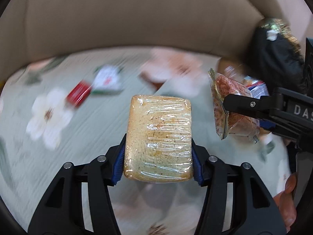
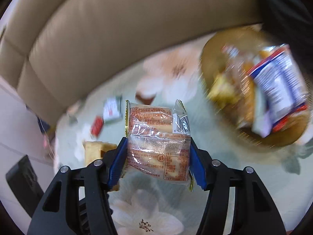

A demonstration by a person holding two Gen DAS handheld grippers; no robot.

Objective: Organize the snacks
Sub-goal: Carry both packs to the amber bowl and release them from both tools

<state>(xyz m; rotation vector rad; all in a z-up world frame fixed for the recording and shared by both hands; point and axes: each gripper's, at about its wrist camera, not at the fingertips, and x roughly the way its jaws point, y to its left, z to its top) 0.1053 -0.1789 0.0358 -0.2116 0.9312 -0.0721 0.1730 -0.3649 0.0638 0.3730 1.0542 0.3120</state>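
Holding: one snack in each tool, both lifted clear of the floral cloth [image 1: 93, 129] that covers the surface.
Left tool [image 1: 158, 156]: clenched on a clear-wrapped bread slice [image 1: 159, 135]; my blue pads [image 1: 119, 164] press its two long edges, and the slice stands out forward from the tool.
Right tool [image 2: 158, 156]: clenched on an orange printed snack packet [image 2: 156, 137]; barcode at its upper right corner, crimped ends sticking out above and below the pads.
Right tool in left view: it enters from the right edge, with the same packet [image 1: 230, 107] in its grip, to the right of the bread slice and apart from it.
Hand: my fingers [image 1: 287, 201] show at the lower right of the left view, on the right tool's handle.
Bowl [image 2: 211, 58]: golden-brown, far right on the cloth, holding several wrapped snacks, among them a blue and white packet [image 2: 281, 90]; heavily blurred.
Loose items: a red packet [image 1: 79, 94] and a white packet [image 1: 106, 81] lie just beside each other on the cloth, far left; blurred, print unreadable.
Background: a beige sofa back [image 1: 137, 19] runs along the far side of the surface.
Dark object [image 1: 273, 54]: far right, next to the bowl; I cannot tell what it is.
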